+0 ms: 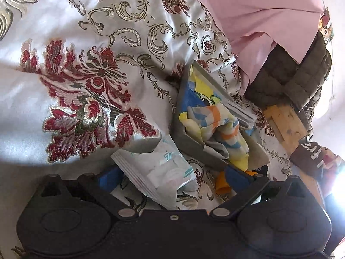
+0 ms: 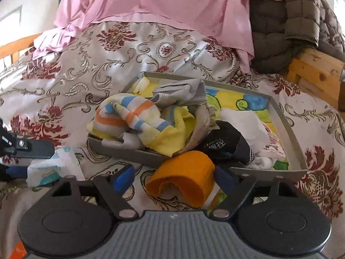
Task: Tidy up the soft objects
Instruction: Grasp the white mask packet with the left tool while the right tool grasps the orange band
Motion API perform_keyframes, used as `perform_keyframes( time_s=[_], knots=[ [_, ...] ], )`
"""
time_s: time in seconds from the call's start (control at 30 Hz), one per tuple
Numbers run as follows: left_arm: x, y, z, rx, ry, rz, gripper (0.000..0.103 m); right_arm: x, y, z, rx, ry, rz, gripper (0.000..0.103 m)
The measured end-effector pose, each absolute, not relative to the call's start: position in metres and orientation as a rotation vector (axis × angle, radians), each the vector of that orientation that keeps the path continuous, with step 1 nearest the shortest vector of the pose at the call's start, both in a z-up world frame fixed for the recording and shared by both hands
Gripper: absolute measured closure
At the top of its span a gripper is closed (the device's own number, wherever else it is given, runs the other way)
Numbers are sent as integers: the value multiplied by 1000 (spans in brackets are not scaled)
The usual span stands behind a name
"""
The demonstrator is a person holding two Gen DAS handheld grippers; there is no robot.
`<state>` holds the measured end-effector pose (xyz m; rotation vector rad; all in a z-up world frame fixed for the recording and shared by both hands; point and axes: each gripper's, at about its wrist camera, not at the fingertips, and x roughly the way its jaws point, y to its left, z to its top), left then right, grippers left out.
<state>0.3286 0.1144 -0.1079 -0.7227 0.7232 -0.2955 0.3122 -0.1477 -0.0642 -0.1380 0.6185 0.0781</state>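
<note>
A grey tray [image 2: 286, 127] lies on the flowered bedspread and holds a striped towel [image 2: 129, 116], a grey cloth [image 2: 183, 90], a black sock [image 2: 226, 142] and white cloth [image 2: 248, 125]. An orange sock [image 2: 185, 179] hangs over the tray's near edge, between the open fingers of my right gripper [image 2: 174, 177]. My left gripper [image 1: 172, 177] is open around a white plastic tissue pack [image 1: 159, 170], which lies on the bedspread left of the tray [image 1: 189, 140]. The striped towel [image 1: 217, 116] and the orange sock [image 1: 222, 183] also show in the left wrist view.
A pink sheet [image 2: 161, 4] and an olive quilted blanket [image 2: 291, 21] are piled behind the tray. Wooden bed frame [image 2: 314, 73] runs along the right. A dark garment with white letters [image 1: 310, 153] lies at the right edge. The left gripper shows at the far left of the right wrist view [image 2: 23, 149].
</note>
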Motion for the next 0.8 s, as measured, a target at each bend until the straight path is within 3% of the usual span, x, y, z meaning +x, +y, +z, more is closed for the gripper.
perform_keyframes(
  time_s=[0.17,0.33,0.6,0.67,0.73,0.8],
  knots=[
    [328,115,-108,-732,722,-330,7,308,-147,-65,-143,603,99,22],
    [327,111,-110,-732,735,-363,18,308,-147,-66,-143,606,106,33],
    [334,115,-115,-780,748,-355,18,311,-147,-66,-125,619,97,36],
    [338,112,-116,-770,759,-367,25,310,-145,-66,-134,615,83,36],
    [342,109,-119,-757,786,-366,45,311,-143,-67,-146,616,68,39],
    [344,111,-123,-767,795,-360,45,312,-142,-67,-149,618,58,41]
  ],
)
